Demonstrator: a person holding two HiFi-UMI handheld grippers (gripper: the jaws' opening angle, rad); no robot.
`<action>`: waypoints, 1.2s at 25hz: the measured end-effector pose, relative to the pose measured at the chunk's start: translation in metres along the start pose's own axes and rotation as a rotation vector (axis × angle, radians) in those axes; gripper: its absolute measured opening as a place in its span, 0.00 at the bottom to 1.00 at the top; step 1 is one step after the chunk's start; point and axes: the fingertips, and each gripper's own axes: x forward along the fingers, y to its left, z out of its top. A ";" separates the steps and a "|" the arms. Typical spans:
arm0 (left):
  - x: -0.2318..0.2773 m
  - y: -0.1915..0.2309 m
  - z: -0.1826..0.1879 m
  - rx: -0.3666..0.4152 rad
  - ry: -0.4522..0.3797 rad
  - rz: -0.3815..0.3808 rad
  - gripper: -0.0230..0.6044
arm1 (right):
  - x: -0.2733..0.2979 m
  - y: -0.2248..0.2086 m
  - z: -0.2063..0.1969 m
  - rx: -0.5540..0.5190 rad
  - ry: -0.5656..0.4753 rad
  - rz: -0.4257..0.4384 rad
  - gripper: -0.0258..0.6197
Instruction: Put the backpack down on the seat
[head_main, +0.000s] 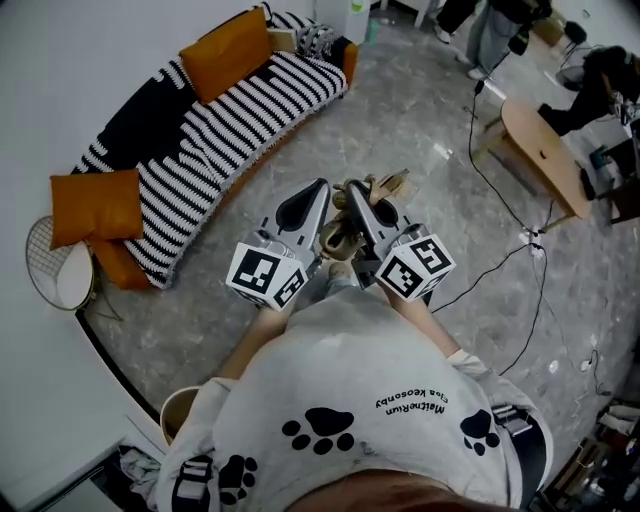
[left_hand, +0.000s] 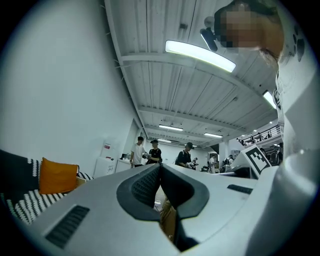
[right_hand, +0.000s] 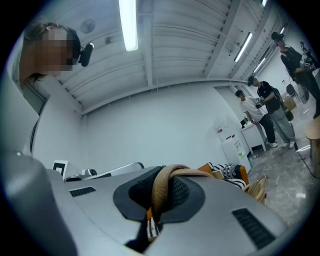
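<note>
Between the two claws: the backpack (head_main: 345, 238) is hanging over the floor (head_main: 420, 130), and the jaws are hiding most of it; only tan folds are showing.
Right gripper (right_hand: 165, 175): its jaws are pinching a tan strap (right_hand: 159, 192) tightly, and the strap is looping over the pads.
Left gripper (left_hand: 160, 167): its jaws are pressing together on a tan piece (left_hand: 167, 220) sitting in the slit below; the edges of the piece are hard to make out.
Sofa (head_main: 210, 140): its striped seat is lying well apart, up-left of the backpack.
</note>
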 end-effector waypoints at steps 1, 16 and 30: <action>0.012 0.004 0.000 0.000 -0.001 0.004 0.07 | 0.006 -0.011 0.004 -0.001 0.005 0.004 0.09; 0.162 0.045 -0.024 -0.014 0.004 0.035 0.07 | 0.064 -0.153 0.048 0.010 0.047 0.040 0.09; 0.191 0.060 -0.044 -0.043 0.027 0.026 0.07 | 0.065 -0.191 0.041 0.060 0.055 -0.008 0.09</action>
